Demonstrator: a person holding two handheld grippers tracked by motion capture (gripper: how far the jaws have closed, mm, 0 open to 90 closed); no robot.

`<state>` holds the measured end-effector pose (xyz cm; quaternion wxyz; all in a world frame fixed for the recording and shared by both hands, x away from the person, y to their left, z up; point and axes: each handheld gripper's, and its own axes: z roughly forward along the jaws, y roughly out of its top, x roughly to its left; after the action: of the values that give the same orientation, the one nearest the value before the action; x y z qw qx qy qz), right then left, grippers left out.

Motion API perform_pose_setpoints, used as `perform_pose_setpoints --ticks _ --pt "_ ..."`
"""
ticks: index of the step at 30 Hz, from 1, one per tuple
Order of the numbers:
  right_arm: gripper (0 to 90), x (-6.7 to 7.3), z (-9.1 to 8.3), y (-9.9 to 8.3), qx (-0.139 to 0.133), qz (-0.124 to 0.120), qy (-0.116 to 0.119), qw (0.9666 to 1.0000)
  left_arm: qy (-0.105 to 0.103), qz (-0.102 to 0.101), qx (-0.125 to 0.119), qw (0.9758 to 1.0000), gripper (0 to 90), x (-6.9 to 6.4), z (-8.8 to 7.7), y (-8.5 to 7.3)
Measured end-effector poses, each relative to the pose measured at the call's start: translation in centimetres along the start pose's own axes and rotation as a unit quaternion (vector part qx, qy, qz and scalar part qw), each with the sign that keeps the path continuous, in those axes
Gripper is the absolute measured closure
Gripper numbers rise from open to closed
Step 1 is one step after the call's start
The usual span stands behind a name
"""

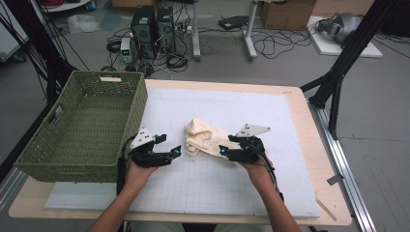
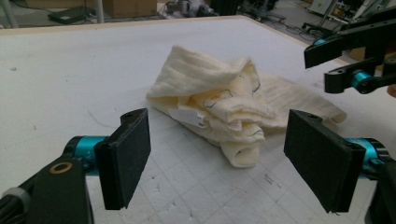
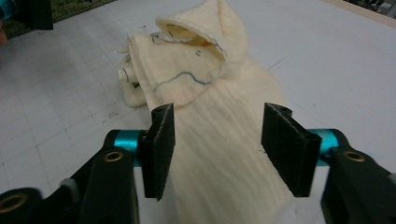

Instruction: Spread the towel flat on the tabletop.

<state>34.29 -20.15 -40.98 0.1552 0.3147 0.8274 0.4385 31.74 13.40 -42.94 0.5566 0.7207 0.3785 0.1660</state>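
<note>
The room comes first: a grey floor behind the bench, with computer towers, loose cables and cardboard boxes along the far side, and black frame legs at both edges. The bench is a pale wooden top carrying a white gridded board. On its left end sits a big green woven basket, open and with nothing seen inside.

Now the cloth, cream and crumpled, lying near the middle of the board, just right of the basket. Its bunched, folded end points toward the left gripper, while a flatter tail runs out toward the right gripper. So the long axis lies roughly across the board, between the two hands.

The right gripper is the nearer one. In the right gripper view its jaws straddle the flat tail of the cloth, fabric running between them, with the pads half drawn in but gaps on both sides: not pinching yet. The bunched end rises straight ahead of it.

The left gripper sits just short of the cloth. In the left gripper view its jaws are spread wide, with the folded end of the cloth lying ahead of them and nothing between the pads.

Judging from this, the right hand looks set to pinch the tail first.
</note>
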Motion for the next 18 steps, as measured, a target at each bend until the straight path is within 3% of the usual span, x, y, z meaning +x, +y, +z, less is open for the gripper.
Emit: perform_pose_setpoints --ticks 5,10,12,15,18 --pt "51.8 -0.1 2.1 1.1 0.016 0.004 0.006 0.9998 0.0 -0.002 0.004 1.0 23.6 0.2 0.0 -0.1" --pt "52.0 -0.1 4.3 1.8 0.03 0.026 0.018 0.999 0.0 -0.003 0.008 1.0 23.9 0.2 0.2 -0.2" --pt "52.7 0.1 5.2 2.2 0.045 0.02 0.015 0.9987 0.0 -0.006 0.007 1.0 24.0 0.2 0.2 -0.2" --pt "63.4 0.3 6.1 2.6 0.057 0.017 0.012 0.9982 0.0 -0.006 0.008 1.0 24.1 0.2 0.3 -0.2" --pt "79.8 0.4 6.3 2.9 0.059 0.008 0.015 0.9981 -0.001 -0.006 0.009 0.9999 24.2 0.3 0.3 -0.2"
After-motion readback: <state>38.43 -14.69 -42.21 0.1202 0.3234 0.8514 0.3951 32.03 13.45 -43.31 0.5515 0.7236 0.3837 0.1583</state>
